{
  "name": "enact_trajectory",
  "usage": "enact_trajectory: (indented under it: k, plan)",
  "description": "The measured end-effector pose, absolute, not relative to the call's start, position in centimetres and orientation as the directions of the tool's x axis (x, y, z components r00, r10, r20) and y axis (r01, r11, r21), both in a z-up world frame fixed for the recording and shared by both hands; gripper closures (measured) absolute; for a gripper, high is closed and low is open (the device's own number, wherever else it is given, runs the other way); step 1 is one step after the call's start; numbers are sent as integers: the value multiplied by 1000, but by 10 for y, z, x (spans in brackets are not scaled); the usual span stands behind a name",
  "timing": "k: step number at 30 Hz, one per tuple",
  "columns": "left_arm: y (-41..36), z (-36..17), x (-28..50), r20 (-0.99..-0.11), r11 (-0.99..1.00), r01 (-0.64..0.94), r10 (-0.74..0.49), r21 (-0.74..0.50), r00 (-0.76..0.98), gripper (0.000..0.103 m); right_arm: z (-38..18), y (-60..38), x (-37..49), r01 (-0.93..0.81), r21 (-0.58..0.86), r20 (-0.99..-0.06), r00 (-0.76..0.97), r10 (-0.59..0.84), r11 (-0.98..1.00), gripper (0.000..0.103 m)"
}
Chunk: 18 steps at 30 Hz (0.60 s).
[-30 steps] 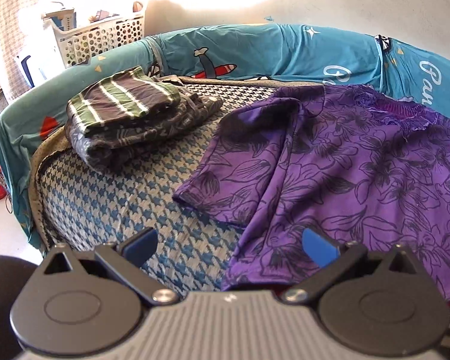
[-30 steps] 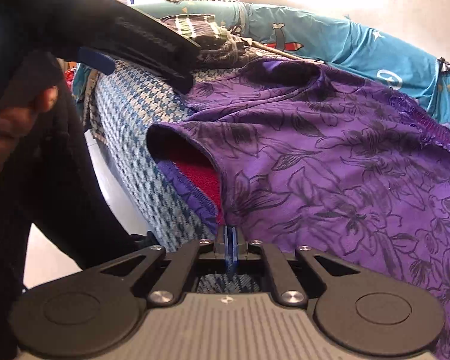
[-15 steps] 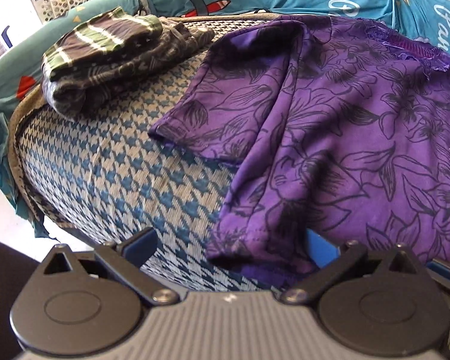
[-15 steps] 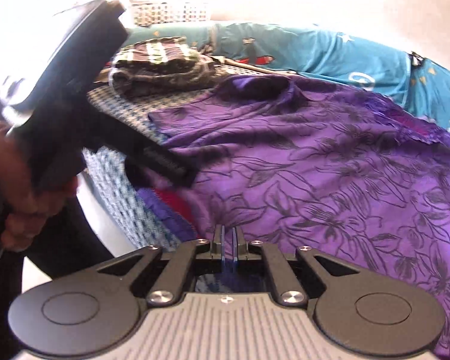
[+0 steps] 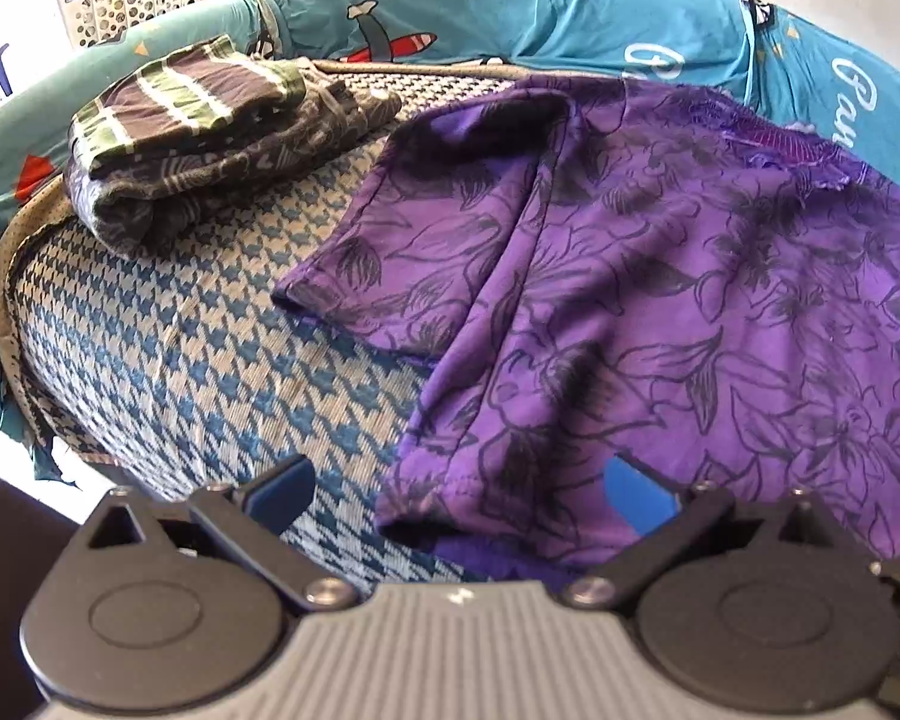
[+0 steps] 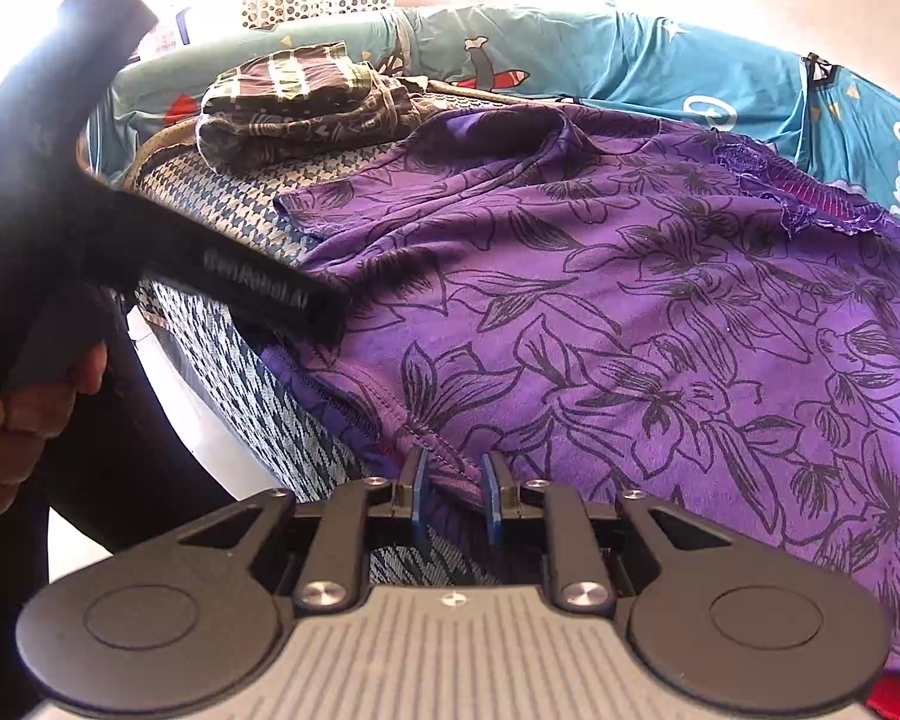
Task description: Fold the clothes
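Purple floral shirt (image 5: 660,300) spread flat on houndstooth bed (image 5: 198,372), unfolded, beside folded pile (image 5: 210,126); left gripper (image 5: 462,480) wide open over hem, right gripper (image 6: 456,489) slightly parted around hem edge.

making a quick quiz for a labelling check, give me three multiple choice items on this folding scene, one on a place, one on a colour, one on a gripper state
1. Where is the folded striped garment?
A. on the stack of folded clothes
B. in the laundry basket
C. on the floor

2. What colour is the floral shirt?
A. red
B. purple
C. white

3. How does the left gripper stand?
A. shut on the shirt
B. shut on nothing
C. open

Answers:
1 A, it tops the patterned pile at the back left.
2 B, purple with black flower outlines.
3 C, its blue pads sit wide apart around the shirt's hem corner.
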<state>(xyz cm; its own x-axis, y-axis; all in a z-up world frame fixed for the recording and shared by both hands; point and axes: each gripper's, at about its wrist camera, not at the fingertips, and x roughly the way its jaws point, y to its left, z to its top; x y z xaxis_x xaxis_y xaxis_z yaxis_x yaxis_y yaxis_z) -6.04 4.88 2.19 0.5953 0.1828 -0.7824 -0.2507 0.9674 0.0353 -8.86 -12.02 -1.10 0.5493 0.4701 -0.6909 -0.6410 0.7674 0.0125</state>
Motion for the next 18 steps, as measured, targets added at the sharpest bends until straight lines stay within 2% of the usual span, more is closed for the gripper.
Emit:
enact_trajectory:
  k: [5,12,18]
  plan:
    - [53,16,-35,-766,962,-265,219,66,605,0,-11,-119,-91,-646,8,-688,551,473,763,81]
    - [74,2,-36,-787,918,-386,302,88,538,0,-10,-122,-90,-640,34,-687,542,483,767,79]
    - [73,9,-40,-761,898,-421,363,130,538,0,-3,-132,-87,-595,69,-682,558,473,801,79]
